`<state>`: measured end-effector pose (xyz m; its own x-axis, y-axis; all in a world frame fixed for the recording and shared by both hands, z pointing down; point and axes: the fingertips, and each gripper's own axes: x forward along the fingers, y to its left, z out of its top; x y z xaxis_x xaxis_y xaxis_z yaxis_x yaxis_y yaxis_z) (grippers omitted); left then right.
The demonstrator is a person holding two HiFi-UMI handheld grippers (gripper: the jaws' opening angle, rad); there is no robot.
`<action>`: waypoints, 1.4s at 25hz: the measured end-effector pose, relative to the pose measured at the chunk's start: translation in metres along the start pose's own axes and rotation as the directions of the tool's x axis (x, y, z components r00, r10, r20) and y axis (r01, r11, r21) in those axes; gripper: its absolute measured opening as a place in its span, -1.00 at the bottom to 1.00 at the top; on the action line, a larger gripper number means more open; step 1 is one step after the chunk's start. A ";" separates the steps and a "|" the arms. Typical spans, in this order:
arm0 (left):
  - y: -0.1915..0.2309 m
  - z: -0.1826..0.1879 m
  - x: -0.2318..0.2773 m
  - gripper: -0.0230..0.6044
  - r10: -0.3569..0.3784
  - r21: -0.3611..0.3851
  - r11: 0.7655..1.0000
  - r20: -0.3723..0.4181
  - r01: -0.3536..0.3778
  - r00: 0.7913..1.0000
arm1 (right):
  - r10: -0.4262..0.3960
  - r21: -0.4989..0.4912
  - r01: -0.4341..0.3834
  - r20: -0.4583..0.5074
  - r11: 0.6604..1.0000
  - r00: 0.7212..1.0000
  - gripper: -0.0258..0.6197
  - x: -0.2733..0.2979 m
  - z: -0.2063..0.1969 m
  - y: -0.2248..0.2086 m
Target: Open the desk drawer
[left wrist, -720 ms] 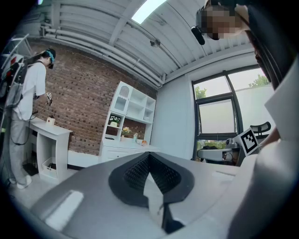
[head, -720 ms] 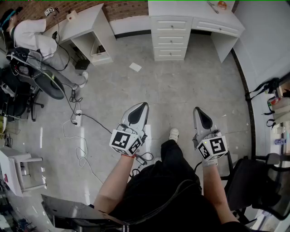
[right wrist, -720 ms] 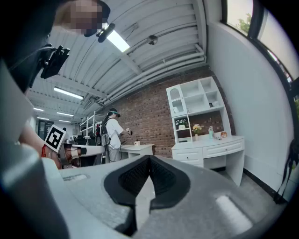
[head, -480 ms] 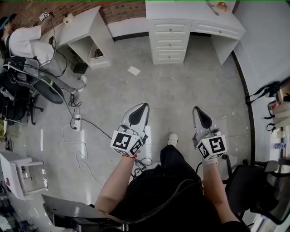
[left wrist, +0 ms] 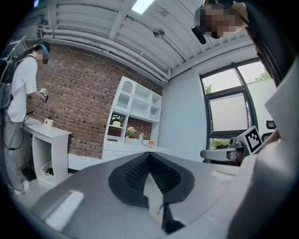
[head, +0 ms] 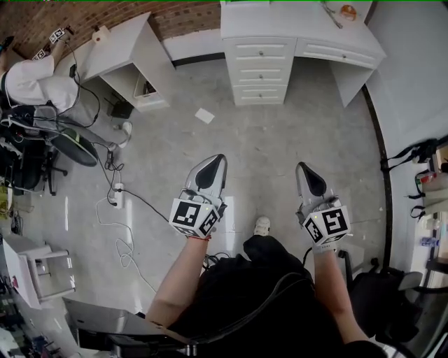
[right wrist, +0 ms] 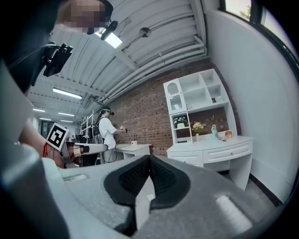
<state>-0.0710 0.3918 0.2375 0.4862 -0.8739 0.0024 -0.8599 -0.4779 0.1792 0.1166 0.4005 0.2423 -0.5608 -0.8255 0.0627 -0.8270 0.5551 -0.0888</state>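
Note:
The white desk (head: 301, 17) stands far ahead across the floor, with a stack of three closed drawers (head: 260, 70) and a wide closed drawer (head: 337, 54) to their right. Both grippers hang over the grey floor well short of it. My left gripper (head: 215, 165) is shut with nothing in it, and my right gripper (head: 305, 172) is shut and empty too. In the right gripper view the desk (right wrist: 210, 150) shows beyond the closed jaws of the right gripper (right wrist: 149, 159). In the left gripper view the desk (left wrist: 128, 149) shows small past the left gripper (left wrist: 149, 156).
A second white desk (head: 119, 43) stands at the back left, with a person (head: 31, 80) at it beside dark chairs. Cables and a power strip (head: 117, 196) trail over the floor at left. A paper sheet (head: 204, 115) lies ahead. An office chair (head: 392, 294) is at my right.
The desk has slid slightly down and nearer in the head view as I step forward. Both grippers hold the same shut pose.

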 end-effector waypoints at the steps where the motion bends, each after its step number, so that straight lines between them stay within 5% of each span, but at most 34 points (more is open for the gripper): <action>1: 0.002 0.000 0.009 -0.92 0.007 0.001 1.000 0.001 -0.007 1.000 | 0.003 0.003 -0.003 0.003 1.000 1.000 -0.92 0.006 0.000 -0.008; 19: 0.044 -0.015 0.105 -0.92 0.071 -0.020 0.997 -0.026 -0.072 0.997 | -0.017 0.053 0.018 -0.017 0.998 1.000 -0.92 0.073 -0.006 -0.098; 35: 0.150 0.004 0.254 -0.92 0.000 -0.017 1.000 -0.041 -0.001 0.999 | -0.031 0.074 0.034 -0.039 0.997 0.999 -0.92 0.237 0.009 -0.158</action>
<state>-0.0772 0.0973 0.2615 0.4919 -0.8696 0.0431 -0.8576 -0.4754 0.1962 0.1142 0.1164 0.2622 -0.5359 -0.8378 0.1043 -0.8405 0.5176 -0.1604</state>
